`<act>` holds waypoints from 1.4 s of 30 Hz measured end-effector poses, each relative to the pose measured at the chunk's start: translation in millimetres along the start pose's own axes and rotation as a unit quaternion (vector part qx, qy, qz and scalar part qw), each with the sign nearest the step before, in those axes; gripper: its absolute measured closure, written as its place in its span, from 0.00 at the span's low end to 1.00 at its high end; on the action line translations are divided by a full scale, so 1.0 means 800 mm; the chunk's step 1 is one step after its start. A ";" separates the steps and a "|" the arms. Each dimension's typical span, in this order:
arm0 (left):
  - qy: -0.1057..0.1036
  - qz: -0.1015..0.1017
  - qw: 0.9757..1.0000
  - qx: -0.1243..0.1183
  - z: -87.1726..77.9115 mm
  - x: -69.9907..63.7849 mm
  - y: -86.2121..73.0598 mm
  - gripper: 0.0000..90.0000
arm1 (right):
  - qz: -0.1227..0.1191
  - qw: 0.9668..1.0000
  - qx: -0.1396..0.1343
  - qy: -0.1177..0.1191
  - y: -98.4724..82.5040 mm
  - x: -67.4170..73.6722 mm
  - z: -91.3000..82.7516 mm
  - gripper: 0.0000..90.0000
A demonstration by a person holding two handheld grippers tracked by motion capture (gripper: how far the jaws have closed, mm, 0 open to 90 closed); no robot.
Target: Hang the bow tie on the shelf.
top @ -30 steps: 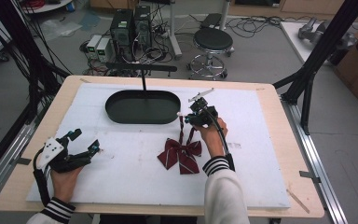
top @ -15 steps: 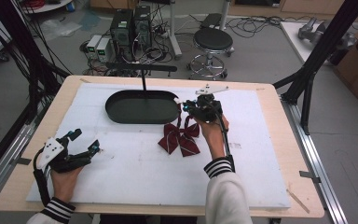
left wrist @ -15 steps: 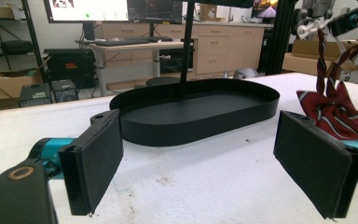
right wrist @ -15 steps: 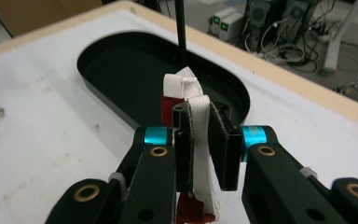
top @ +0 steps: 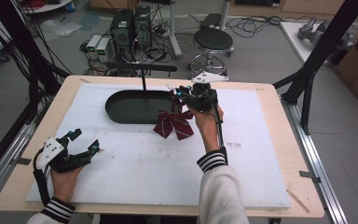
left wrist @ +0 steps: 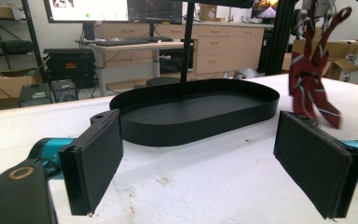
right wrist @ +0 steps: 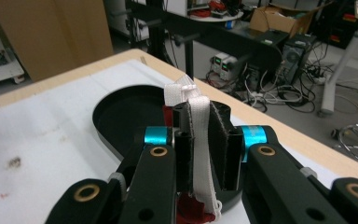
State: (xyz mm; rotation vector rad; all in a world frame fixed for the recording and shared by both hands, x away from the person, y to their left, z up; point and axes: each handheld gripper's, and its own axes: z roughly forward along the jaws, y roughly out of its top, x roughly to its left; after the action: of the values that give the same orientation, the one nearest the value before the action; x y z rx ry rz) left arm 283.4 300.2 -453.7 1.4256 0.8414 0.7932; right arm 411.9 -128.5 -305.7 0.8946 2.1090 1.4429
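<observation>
R gripper (top: 181,95) is pinched tight on the white strap (right wrist: 199,135) of a dark red striped bow tie (top: 173,125); in the right gripper view the strap runs up btwn the 2 black pads (right wrist: 218,133), its buckle end poking above them. The bow hangs below the gripper, clear of the white mat (top: 168,168), just beside the near-right rim of the black oval tray (top: 114,109). A thin black post (top: 143,80) stands at the tray's far edge. L gripper (top: 86,141) rests low at the mat's near-left corner, well apart from tray & bow, jaws spread wide w/ nothing btwn them; its own view looks across the mat at the tray, bow tie dangling at upper right.
</observation>
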 end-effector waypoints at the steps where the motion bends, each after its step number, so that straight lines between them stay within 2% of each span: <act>1: 0.000 0.000 1.000 0.000 0.000 0.000 0.000 0.18 | -0.003 1.000 -0.005 -0.002 0.003 0.001 0.001 0.90; 18: 0.000 0.000 1.000 0.001 0.000 0.000 0.000 0.18 | -0.007 1.000 -0.023 -0.005 0.035 -0.001 0.022 0.89; 23: 0.000 -0.001 1.000 0.000 0.000 0.000 0.000 0.18 | -0.011 0.999 -0.029 -0.013 0.044 -0.003 0.029 0.89; 33: 0.002 0.003 1.000 -0.001 0.000 -0.001 0.000 0.18 | -0.002 1.000 -0.018 -0.022 0.057 -0.008 0.047 0.89; 35: 0.003 0.003 1.000 -0.001 0.000 -0.001 0.000 0.18 | -0.012 0.999 -0.020 -0.030 0.062 -0.008 0.054 0.89; 42: 0.002 0.003 1.000 -0.001 0.000 -0.001 0.000 0.18 | -0.009 0.999 -0.012 -0.044 0.059 -0.016 0.069 0.89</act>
State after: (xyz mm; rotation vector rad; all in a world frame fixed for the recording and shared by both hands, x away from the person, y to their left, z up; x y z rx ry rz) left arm 283.2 299.7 -453.7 1.4255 0.8400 0.8019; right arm 470.3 -89.9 -282.0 0.9117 2.0253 1.3911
